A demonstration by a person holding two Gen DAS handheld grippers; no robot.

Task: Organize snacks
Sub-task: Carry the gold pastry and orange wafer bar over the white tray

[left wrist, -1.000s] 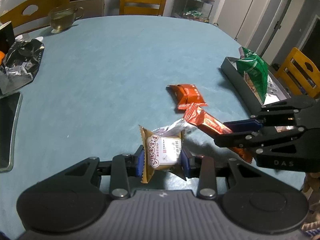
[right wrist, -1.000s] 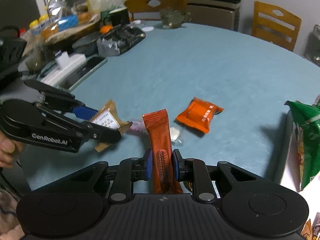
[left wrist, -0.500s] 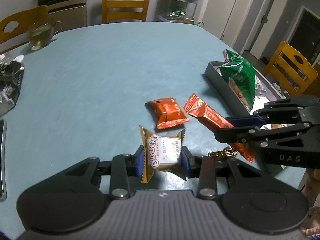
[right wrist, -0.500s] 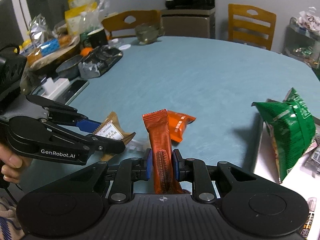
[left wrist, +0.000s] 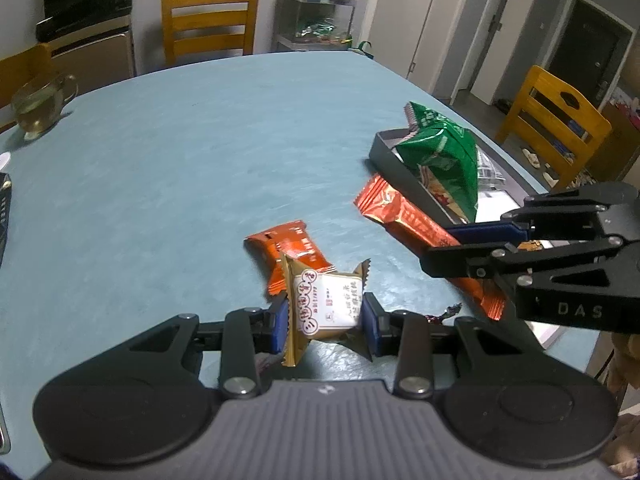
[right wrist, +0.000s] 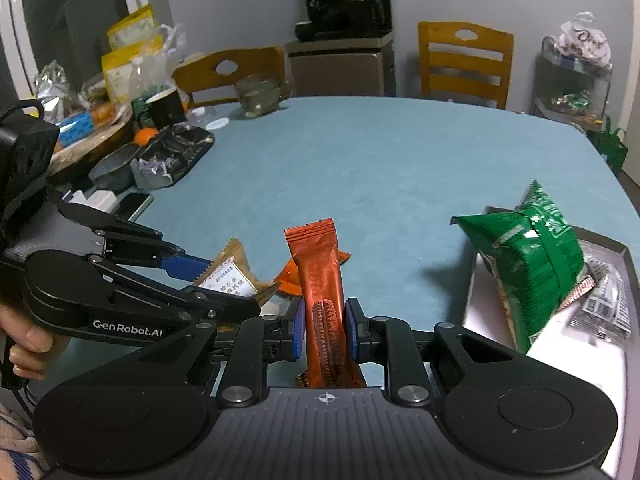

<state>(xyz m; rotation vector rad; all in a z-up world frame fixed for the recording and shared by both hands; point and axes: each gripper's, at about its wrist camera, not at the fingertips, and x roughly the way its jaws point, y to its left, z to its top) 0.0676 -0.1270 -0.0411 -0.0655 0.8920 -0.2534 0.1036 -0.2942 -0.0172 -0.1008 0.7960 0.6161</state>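
Note:
My left gripper (left wrist: 325,322) is shut on a tan and white snack packet (left wrist: 330,306), held above the blue table; it also shows in the right wrist view (right wrist: 230,276). My right gripper (right wrist: 322,330) is shut on a long orange-red snack bar (right wrist: 320,280), which also shows in the left wrist view (left wrist: 416,228). A small orange packet (left wrist: 290,250) lies on the table beneath them. A dark tray (left wrist: 394,160) at the right holds a green bag (left wrist: 444,156) and other snacks.
A glass teacup (left wrist: 38,106) stands at the table's far left. Wooden chairs (left wrist: 208,20) ring the table. Clutter of bags, a black mug (right wrist: 166,108) and a bowl fills the table's left side. A small dark candy (left wrist: 560,316) lies near my left fingers.
Both grippers have swung right toward the tray with their snacks. The green bag and tray now sit closer. The orange packet on the table now lies just behind the left gripper's packet.

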